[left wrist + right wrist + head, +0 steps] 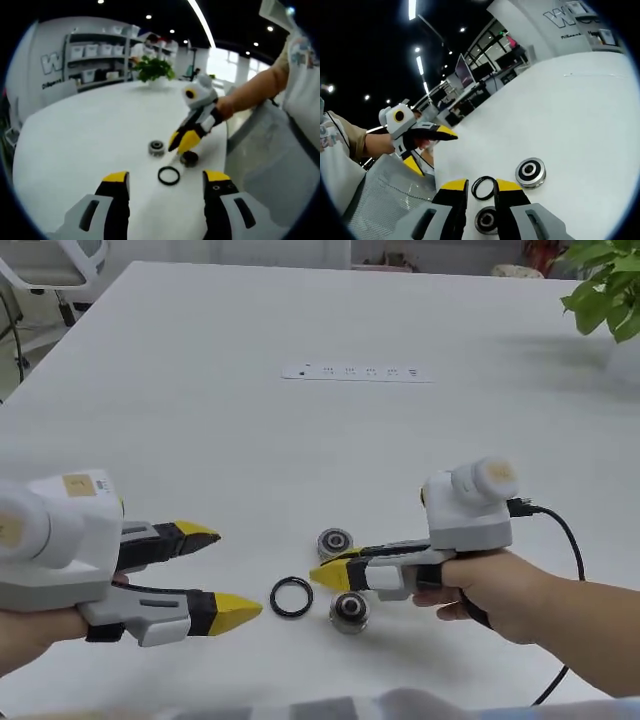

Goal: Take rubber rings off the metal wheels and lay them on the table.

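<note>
Head view: the left gripper [215,572] is at the near left of the white table [200,390], its yellow-tipped jaws spread wide and holding nothing. The right gripper [330,576], held in a hand [490,590], points left with its jaws only a narrow gap apart. A loose black rubber ring [291,597] lies flat on the table between the two grippers. One round metal wheel [334,542] sits just beyond the right gripper's tips, and a second metal wheel [349,610] sits just on their near side. A flat white power strip [357,372] lies far back, and a green leafy plant [605,285] is at the far right.

Left gripper view: the ring [169,175] lies on the table ahead of the wide-open jaws. Both wheels [156,147] [189,158] are beyond it, with the right gripper [187,141] over the nearer one.

Right gripper view: the jaws stand slightly open. The ring [484,187] lies just past the tips, one wheel [485,219] shows in the gap between the jaws, and the other [530,172] is to the right. Whether the jaws touch the wheel cannot be told. The left gripper [431,150] is at the left.
</note>
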